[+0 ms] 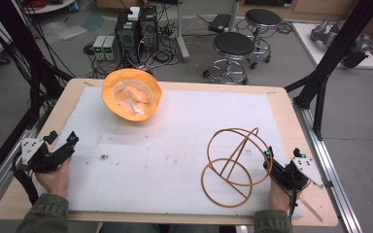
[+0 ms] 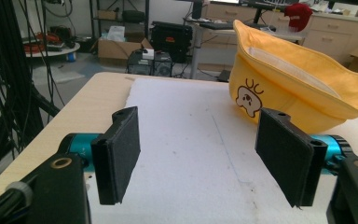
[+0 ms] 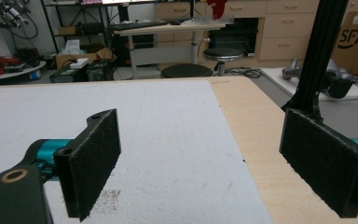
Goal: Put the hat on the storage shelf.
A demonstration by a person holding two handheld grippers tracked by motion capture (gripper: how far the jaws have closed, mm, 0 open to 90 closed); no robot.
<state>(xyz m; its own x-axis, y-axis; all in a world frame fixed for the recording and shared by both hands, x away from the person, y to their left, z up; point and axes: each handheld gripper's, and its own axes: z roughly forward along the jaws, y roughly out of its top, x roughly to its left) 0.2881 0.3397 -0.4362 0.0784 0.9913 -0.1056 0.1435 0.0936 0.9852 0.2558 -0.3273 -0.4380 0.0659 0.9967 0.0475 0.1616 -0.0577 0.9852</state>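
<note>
Both tools rest spread and empty: left tool lower left, right tool lower right beside the wire stand. Next likely: reach the yellow hat, upper centre.

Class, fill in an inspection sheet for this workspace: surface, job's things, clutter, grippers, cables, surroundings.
Surface: wooden table under a white foam sheet with dark specks.
Job's things: yellow hat upside down at the far left; wooden ring stand near the right.
Clutter: nothing seen.
Grippers: left gripper open, empty; right gripper open, empty.
Cables: tangle on the floor.
Surroundings: two stools, black frame posts.
</note>
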